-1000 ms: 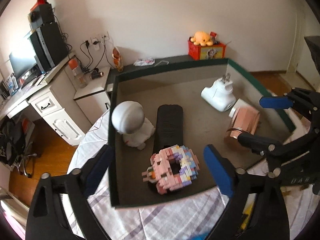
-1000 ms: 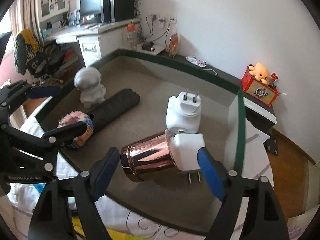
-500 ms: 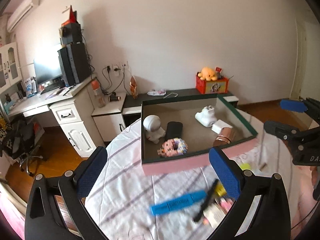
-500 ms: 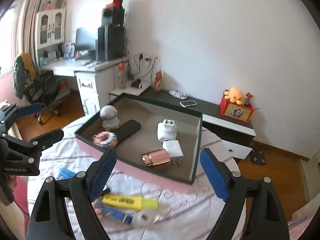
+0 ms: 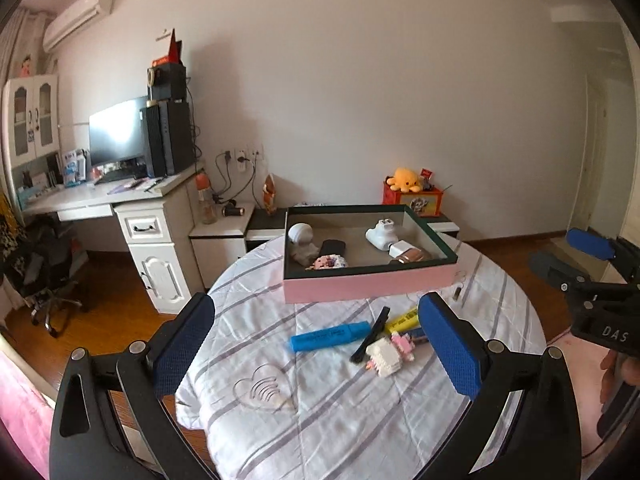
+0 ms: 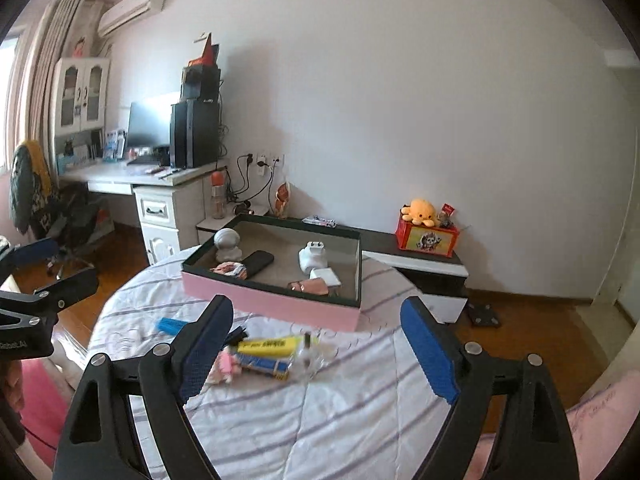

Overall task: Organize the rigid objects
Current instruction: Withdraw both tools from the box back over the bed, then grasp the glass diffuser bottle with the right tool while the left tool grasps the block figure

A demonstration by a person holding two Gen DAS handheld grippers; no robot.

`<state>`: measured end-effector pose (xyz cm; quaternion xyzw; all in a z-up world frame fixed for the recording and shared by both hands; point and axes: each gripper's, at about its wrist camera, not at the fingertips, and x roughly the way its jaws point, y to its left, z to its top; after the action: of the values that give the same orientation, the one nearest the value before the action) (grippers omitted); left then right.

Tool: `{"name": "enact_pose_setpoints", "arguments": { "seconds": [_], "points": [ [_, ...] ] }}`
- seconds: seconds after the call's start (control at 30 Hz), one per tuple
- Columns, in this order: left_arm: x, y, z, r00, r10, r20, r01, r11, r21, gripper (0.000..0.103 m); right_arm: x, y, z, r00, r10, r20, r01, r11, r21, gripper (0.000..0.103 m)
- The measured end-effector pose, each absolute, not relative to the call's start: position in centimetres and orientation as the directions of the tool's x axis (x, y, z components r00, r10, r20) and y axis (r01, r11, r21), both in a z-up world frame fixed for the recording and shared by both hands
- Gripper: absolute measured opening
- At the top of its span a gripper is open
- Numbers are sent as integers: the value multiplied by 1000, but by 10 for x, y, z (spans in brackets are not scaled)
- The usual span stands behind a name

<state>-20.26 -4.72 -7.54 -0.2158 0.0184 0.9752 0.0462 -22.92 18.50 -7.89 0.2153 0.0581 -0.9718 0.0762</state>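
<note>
The blue highlighter [image 6: 173,325] is mostly hidden behind the right claw's finger [image 6: 206,350]; small pink toy [image 6: 224,368] perhaps blurred.

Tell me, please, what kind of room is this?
Most likely a bedroom or study at home: a computer desk with a monitor, an air conditioner on the wall, and a plush toy on a low cabinet.
</note>
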Motion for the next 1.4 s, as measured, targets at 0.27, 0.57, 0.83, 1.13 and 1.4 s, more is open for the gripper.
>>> {"name": "enact_pose_setpoints", "arguments": {
  "seconds": [0.27,0.57,0.83,1.13,1.4],
  "points": [
    [-187,-53,-77,-904,46,-426,-69,-997,39,103,-214,185,-85,-887,-117,-446,168,-983,-77,87],
    [-195,-54,-94,-879,31,-476,-67,-996,59,103,-216,189,-105,-855,-104,-508,162,-984,-71,87],
    [-222,-43,-126,-828,35,-559,-99,-992,85,103,-248,195,-141,-797,-93,-597,147,-988,-43,87],
    [-253,-32,-160,-774,28,-633,-132,-984,117,103,-305,203,-189,-697,-148,-702,138,-988,72,87],
    [-275,-17,-184,-723,52,-688,-178,-977,113,103,-344,202,-210,-640,-198,-742,162,-979,121,65]
  ]
}}
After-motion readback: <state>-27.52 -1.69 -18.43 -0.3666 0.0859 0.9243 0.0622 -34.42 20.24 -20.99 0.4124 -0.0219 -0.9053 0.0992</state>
